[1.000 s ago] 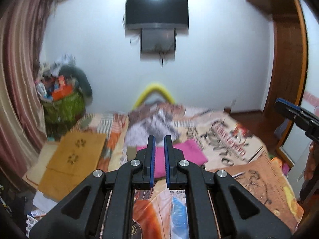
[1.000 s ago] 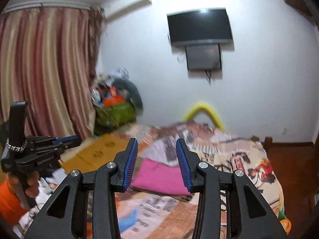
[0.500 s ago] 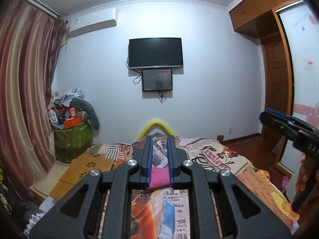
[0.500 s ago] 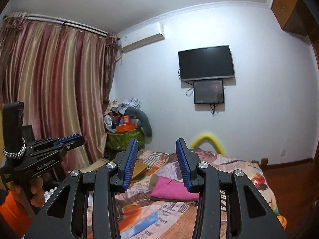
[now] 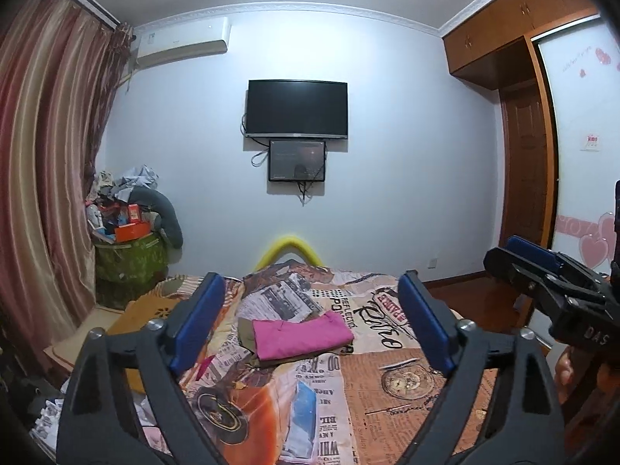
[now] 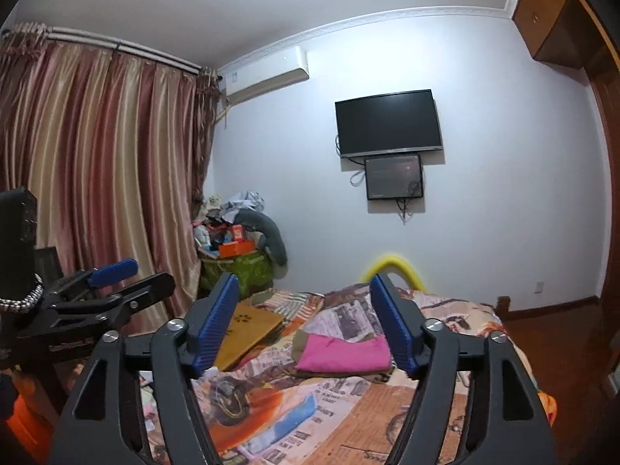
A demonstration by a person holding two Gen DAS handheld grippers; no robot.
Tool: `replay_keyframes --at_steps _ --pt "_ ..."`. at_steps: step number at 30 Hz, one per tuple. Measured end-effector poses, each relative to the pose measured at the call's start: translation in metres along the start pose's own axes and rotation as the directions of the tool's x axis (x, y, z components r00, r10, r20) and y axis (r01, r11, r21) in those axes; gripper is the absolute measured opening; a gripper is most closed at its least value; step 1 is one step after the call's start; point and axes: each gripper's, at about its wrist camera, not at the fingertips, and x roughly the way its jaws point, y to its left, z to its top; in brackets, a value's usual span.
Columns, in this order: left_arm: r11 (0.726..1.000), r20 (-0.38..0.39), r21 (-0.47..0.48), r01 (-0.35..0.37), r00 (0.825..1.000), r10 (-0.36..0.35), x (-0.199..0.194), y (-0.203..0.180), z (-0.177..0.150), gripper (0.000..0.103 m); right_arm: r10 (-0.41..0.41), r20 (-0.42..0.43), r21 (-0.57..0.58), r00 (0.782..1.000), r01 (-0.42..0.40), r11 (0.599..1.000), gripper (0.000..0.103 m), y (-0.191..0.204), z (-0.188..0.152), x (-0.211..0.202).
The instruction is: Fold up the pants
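Pants: folded pink pants (image 5: pixel 300 332) lie flat near the middle of the bed (image 5: pixel 387 399), toward its far end, resting on an olive-brown folded garment (image 5: pixel 245 329) whose edge sticks out on the curtain side.
Left gripper: left gripper (image 5: pixel 308 327) is held in the air above the near end of the bed, its blue-padded fingers (image 5: pixel 195 321) spread wide apart and grasping nothing; the pink pants show between them, well beyond the tips.
Right gripper: right gripper (image 6: pixel 304 327) hangs likewise over the near end, fingers wide apart and empty, the pants well ahead between them.
Edges and room: bedspread (image 5: pixel 410 426) between the grippers and the pants is bare printed cloth; a wooden board (image 6: pixel 248 327) lies along the bed's curtain-side edge; a yellow curved bar (image 5: pixel 288 246) rises at the far end, just before the wall.
Writing: bedspread carries newspaper-style print, mostly too small or warped to read; "DAS" shows on the right gripper's body in the left wrist view.
Materials and shapes: pants are soft matte cloth folded to a rough rectangle; grippers are black plastic with ribbed blue pads and silver screws; curtains (image 6: pixel 97 178) are glossy, striped pink and gold.
Wall: dark television (image 5: pixel 297 108) with a smaller screen (image 5: pixel 297 161) under it, air conditioner (image 5: pixel 182 40) near the ceiling.
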Motion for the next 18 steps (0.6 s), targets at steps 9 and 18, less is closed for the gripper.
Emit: replay_keyframes --at_steps 9,18 --pt "1.000 0.009 -0.022 -0.004 1.000 0.004 -0.002 0.001 -0.002 0.103 -0.035 -0.003 -0.005 0.999 0.035 0.999 0.102 0.002 -0.007 -0.002" --pt "0.999 -0.003 -0.041 -0.020 1.000 0.020 0.002 0.005 -0.005 0.103 -0.042 -0.006 0.000 0.999 0.042 0.999 0.102 0.002 -0.012 -0.008"
